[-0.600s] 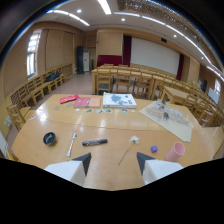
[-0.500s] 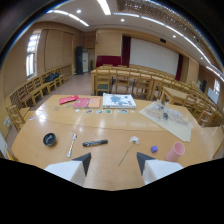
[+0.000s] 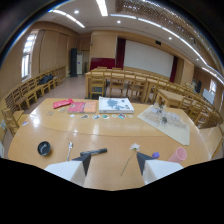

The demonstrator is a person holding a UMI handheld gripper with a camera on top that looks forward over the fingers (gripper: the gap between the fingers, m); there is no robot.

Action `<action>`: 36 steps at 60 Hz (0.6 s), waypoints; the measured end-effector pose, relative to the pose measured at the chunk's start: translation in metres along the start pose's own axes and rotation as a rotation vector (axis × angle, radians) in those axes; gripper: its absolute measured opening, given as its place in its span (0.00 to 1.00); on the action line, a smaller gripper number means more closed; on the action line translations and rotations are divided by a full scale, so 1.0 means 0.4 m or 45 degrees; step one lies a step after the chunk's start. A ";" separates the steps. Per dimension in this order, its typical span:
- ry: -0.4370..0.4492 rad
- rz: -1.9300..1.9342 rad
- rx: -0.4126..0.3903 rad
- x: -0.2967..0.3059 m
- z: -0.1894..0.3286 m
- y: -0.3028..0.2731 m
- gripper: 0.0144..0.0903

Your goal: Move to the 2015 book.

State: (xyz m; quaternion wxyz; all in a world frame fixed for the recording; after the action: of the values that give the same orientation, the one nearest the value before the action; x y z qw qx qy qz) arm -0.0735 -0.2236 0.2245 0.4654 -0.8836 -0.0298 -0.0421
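Several books lie in a row at the far side of a long wooden table: a red book, a pinkish-red book, an orange one and a larger white book with a dark picture. No cover shows a readable "2015". My gripper is over the table's near edge, open, with nothing between its white fingers. The books are well beyond the fingertips.
On the near half of the table lie a black round object, a metal tool, a black marker, a white flower and a pink cup. A pale sheet with small items lies far right. Wooden chairs and desks stand around the table.
The table's things sit slightly lower and nearer in the view, so the gripper has edged forward. The fingers stay open.
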 end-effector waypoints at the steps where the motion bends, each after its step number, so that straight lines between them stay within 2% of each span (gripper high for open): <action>1: 0.001 -0.002 0.003 0.001 0.012 -0.009 0.95; 11: -0.016 -0.019 0.020 0.016 0.197 -0.100 0.95; 36: -0.032 0.026 0.011 0.091 0.815 -0.326 0.95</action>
State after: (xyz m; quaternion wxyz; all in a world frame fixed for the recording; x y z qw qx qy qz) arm -0.0343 0.1197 0.1516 0.4692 -0.8823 -0.0269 -0.0262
